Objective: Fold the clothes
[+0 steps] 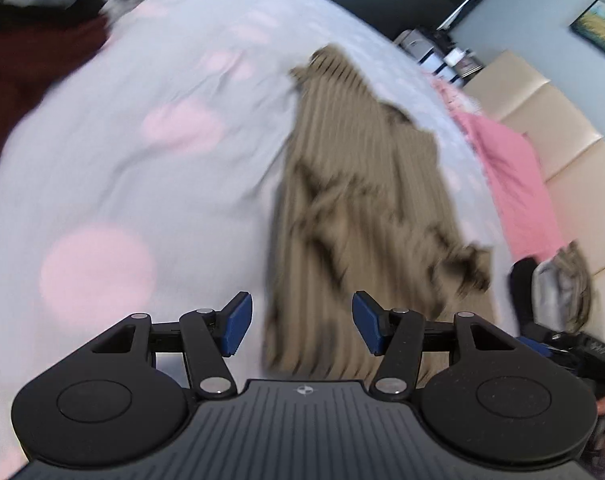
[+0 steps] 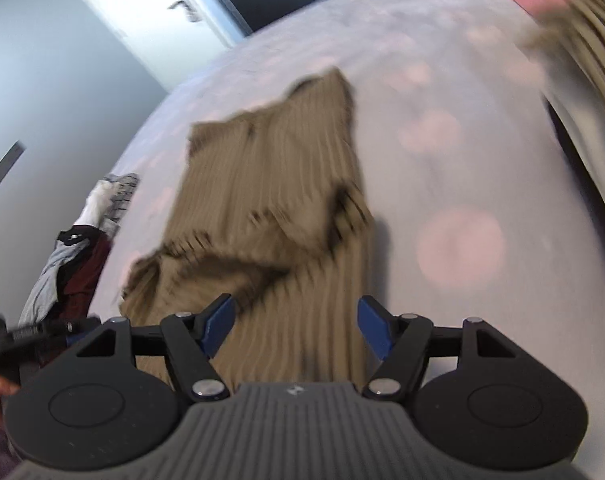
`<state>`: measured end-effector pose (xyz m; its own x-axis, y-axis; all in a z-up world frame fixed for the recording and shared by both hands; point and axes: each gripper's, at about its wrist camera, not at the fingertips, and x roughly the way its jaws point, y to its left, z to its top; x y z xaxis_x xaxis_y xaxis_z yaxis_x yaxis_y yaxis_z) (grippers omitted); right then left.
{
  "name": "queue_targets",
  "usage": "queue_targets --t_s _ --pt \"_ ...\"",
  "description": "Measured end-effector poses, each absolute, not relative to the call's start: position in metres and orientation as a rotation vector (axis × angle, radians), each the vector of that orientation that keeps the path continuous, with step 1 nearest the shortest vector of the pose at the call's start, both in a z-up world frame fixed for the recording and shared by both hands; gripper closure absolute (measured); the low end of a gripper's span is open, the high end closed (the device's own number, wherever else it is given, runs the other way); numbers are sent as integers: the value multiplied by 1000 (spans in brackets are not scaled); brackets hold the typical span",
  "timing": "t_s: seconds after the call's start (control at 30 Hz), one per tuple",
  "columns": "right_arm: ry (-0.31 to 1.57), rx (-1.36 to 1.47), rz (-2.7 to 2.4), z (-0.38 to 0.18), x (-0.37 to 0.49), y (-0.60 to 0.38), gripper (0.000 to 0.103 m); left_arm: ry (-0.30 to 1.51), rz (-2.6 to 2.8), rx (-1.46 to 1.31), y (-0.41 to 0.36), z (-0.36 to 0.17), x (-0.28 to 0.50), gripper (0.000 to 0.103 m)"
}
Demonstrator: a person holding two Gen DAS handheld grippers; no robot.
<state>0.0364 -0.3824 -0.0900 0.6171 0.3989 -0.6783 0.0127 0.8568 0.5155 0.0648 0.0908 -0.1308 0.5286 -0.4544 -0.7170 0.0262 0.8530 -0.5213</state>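
On my far left, a heap of dark red and grey clothes (image 1: 34, 60) sits on the pale bedsheet with pink dots (image 1: 142, 168), well apart from the work. If I sweep wide on the next reach, I could drag something out of that heap and muddle the piles.

My left gripper (image 1: 302, 330) has its blue pads spread about halfway and grips nothing; the near hem of the ribbed tan sweater (image 1: 362, 184) lies just ahead, between and below the jaws. The sweater lies lengthwise on the sheet, one sleeve thrown across the body in a rumpled diagonal. Both views are smeared, so I cannot judge the hem's edge well, and a blind pinch might catch the sheet along with the knit.

My right gripper (image 2: 298, 328) is open wider, also empty, over the same near end of the sweater (image 2: 270, 184). If one side bites and the other misses, the fold skews and the loose sleeve bunches inside.

Farther right, a pink cloth (image 1: 514, 184) lies near the sweater's edge; a careless lift could snag it.
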Motion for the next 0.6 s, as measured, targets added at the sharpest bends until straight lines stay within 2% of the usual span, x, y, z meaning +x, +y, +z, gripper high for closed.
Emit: queue_targets --t_s 0.37,0.43,0.47,0.5,0.57,0.6 --pt "989 720 169 -142 19 -387 32 987 -308 -652 84 -166 53 51" --pt "985 728 174 -145 23 -383 35 980 -313 -678 85 -170 59 53" --pt "988 727 181 -146 27 -380 46 978 -312 -681 83 -172 60 57" --pt "992 725 187 -147 30 -378 65 978 -312 -682 82 -173 62 60" --pt "1008 738 195 -153 35 -372 79 987 -308 -690 81 -176 67 77" --pt "1012 743 198 -155 37 -369 82 995 -305 -700 82 -177 68 80"
